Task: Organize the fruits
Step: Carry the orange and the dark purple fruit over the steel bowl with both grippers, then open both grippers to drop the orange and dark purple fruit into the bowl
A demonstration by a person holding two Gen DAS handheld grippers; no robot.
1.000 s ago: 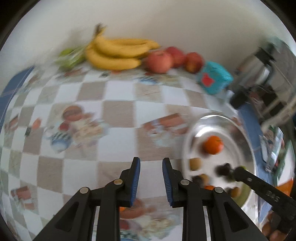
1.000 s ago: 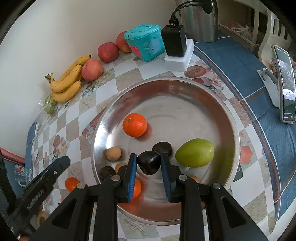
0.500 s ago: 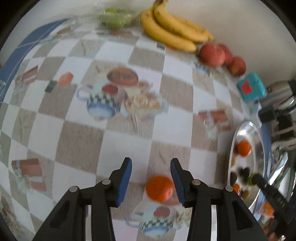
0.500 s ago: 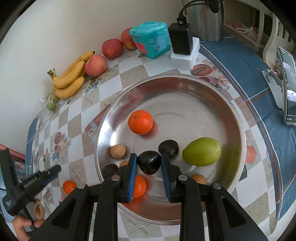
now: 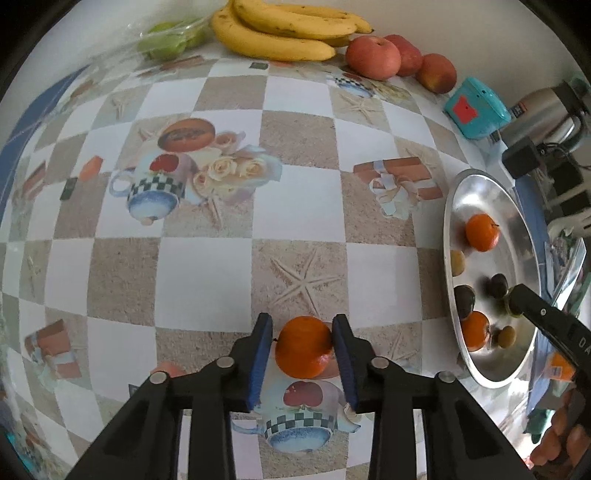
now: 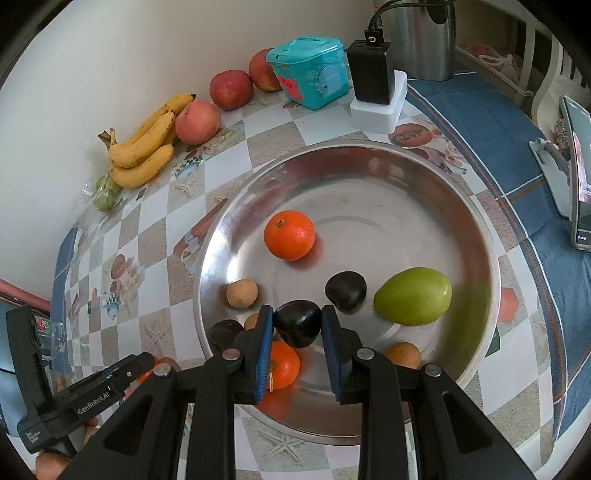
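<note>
Left gripper (image 5: 303,349) closing around orange (image 5: 303,347) on bench (image 5: 207,273), left of tray (image 6: 476,236). Right gripper (image 6: 297,325) pinching dark fruit (image 6: 297,322) over tray. Orange likely light, firm, rollable; best held across middle.

The left wrist view is aimed steeply down along its fingers at the checkered tablecloth (image 5: 207,273), close above it. The right wrist view is angled down from near above the steel bowl (image 6: 476,236). Shared by both: the bowl (image 5: 448,221), bananas (image 5: 280,33) (image 6: 147,144), apples and teal box (image 5: 476,107) (image 6: 314,70).
</note>
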